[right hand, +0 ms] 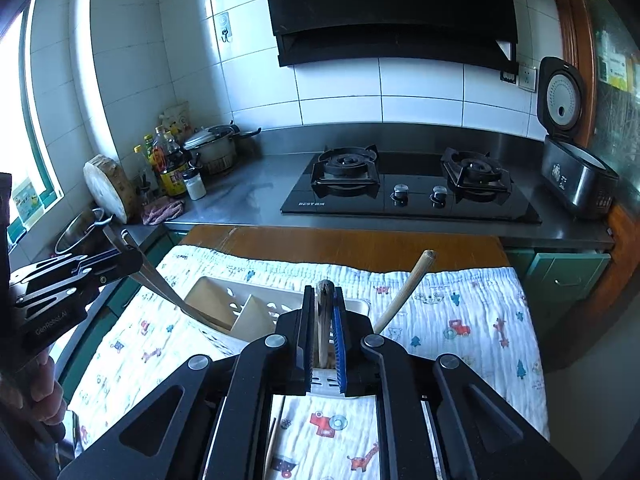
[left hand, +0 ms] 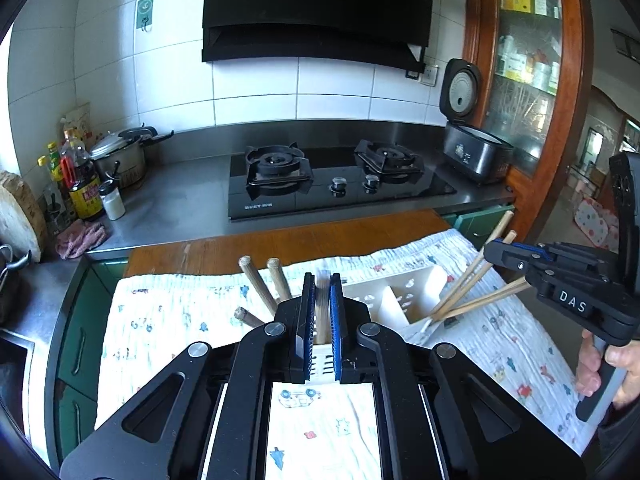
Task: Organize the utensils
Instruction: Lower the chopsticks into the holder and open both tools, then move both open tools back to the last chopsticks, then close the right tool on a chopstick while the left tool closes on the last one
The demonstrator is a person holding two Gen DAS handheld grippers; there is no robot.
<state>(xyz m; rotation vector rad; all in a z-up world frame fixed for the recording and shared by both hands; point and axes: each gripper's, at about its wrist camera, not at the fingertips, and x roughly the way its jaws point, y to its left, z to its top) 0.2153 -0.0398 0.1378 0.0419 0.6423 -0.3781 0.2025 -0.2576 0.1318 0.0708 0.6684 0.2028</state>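
A white slotted utensil holder (left hand: 400,296) with compartments stands on a printed cloth (left hand: 168,320). My left gripper (left hand: 321,280) is shut on a wooden-handled utensil (left hand: 321,312) that stands in the holder. Other wooden handles (left hand: 260,284) lean out to its left. My right gripper (right hand: 323,292) is shut on a chopstick (right hand: 321,320) over the holder (right hand: 224,300). Several chopsticks (left hand: 472,284) lean in the holder's right compartment. The right gripper shows at the right of the left wrist view (left hand: 504,250), the left gripper at the left of the right wrist view (right hand: 124,258).
A black gas hob (left hand: 336,184) sits on the steel counter behind. An open rice cooker (left hand: 476,152) stands at the right. Bottles (left hand: 84,188), a pot (left hand: 120,156) and a round chopping block (left hand: 20,216) stand at the left. A loose chopstick (right hand: 272,444) lies on the cloth.
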